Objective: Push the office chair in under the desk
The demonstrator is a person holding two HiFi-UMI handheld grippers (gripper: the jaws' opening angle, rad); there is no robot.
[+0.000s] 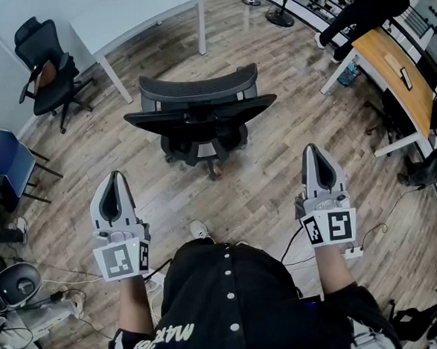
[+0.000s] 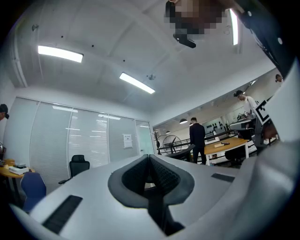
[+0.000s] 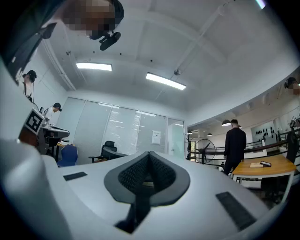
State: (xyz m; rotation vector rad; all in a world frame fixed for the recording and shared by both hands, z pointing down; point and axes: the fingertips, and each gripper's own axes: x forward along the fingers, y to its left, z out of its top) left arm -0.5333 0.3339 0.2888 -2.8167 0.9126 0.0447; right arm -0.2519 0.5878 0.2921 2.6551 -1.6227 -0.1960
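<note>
The office chair [image 1: 199, 115] stands ahead, between your left gripper [image 1: 116, 175] and right gripper [image 1: 311, 149] (both closed, empty), touching neither.

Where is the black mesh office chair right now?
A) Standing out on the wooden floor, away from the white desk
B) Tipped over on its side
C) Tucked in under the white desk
A: the black mesh office chair stands upright on the wooden floor, clear of the white desk beyond it.
</note>
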